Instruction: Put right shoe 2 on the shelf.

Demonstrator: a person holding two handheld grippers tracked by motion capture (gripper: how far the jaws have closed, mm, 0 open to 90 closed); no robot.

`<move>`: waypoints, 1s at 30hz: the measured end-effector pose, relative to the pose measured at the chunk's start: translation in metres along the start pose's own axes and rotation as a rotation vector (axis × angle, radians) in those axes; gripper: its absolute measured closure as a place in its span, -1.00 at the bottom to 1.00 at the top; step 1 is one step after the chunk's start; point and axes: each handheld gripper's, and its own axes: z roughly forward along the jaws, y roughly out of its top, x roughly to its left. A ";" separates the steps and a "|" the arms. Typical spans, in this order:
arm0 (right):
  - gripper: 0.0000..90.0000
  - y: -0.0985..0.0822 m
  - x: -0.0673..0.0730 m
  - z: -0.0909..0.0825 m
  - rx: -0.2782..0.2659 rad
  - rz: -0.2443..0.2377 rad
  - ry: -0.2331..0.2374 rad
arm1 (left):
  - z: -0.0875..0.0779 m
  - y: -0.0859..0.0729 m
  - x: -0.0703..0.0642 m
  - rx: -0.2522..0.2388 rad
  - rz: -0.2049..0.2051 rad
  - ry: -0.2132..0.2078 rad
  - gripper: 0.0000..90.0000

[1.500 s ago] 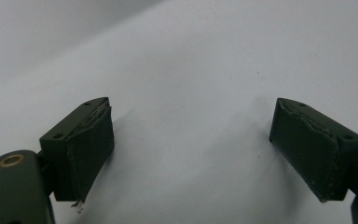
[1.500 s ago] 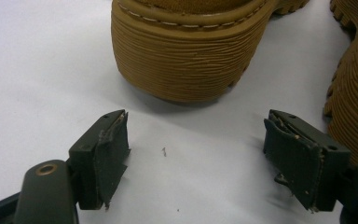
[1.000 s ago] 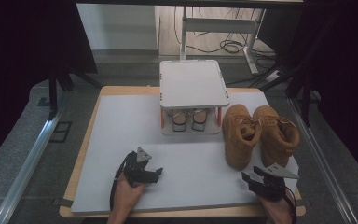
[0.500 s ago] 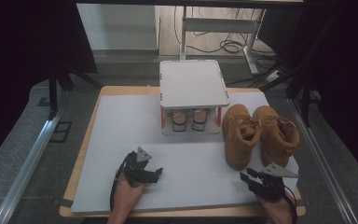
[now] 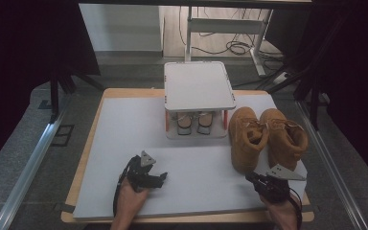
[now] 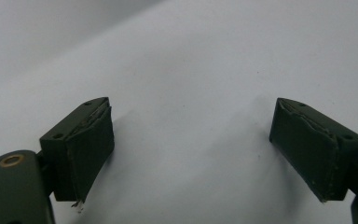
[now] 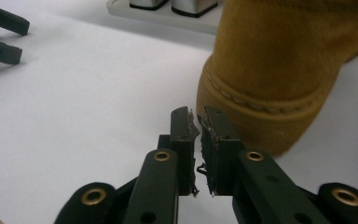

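boots: tan suede, matt, stitched welt
table mat: white, smooth, matt
gripper pads: dark rubber, worn

Counter: wooden top, pale edge showing around a white sheet.
On sheet, 12 o'clock: small white rack with a pair of shoes beneath its shelf.
On sheet, 3 o'clock: two tan boots, side by side, just beside the rack.

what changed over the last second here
The right gripper has just been closing: its fingers, spread a second ago, now stand almost together with nothing between them, just short of the near boot. The left gripper stayed open on the white mat; boots and rack unmoved.
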 end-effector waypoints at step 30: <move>0.99 0.021 0.004 0.043 -0.020 -0.052 -0.009 | 0.000 0.000 0.000 -0.001 0.000 0.000 -0.70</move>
